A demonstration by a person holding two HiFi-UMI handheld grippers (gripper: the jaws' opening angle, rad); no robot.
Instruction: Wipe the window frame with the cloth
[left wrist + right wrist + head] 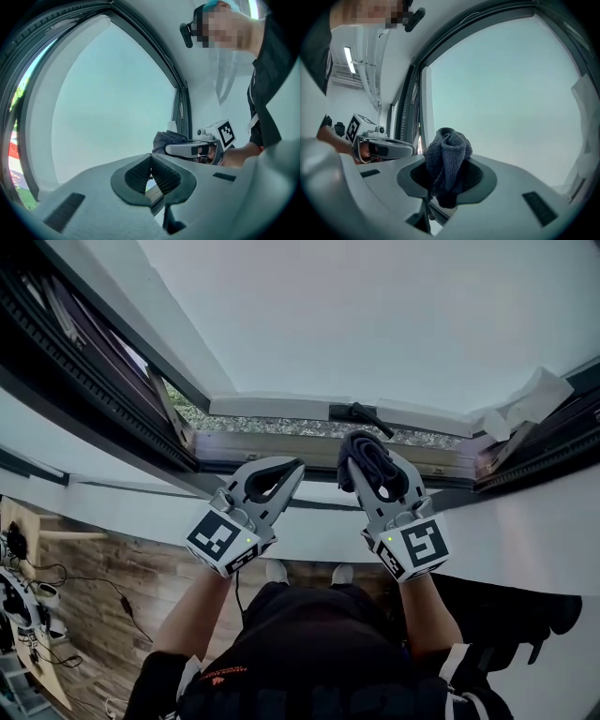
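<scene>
A dark grey cloth [367, 457] is bunched between the jaws of my right gripper [372, 472], which is shut on it and held up close to the window frame [281, 450]. In the right gripper view the cloth [448, 150] sticks up out of the right gripper [447, 174] in front of the pale glass. My left gripper [292, 468] hovers just left of it, shut and empty, its tips near the frame's lower rail. In the left gripper view, the pads of the left gripper [151, 161] meet, and the cloth [168, 139] shows beyond by the dark frame [181, 108].
A black window handle [361, 414] lies on the white sash just beyond the cloth. Crumpled white paper [527, 397] sits on the frame at the right. Dark sash rails [84, 381] run along the left. Wooden floor with cables [84, 601] lies at lower left.
</scene>
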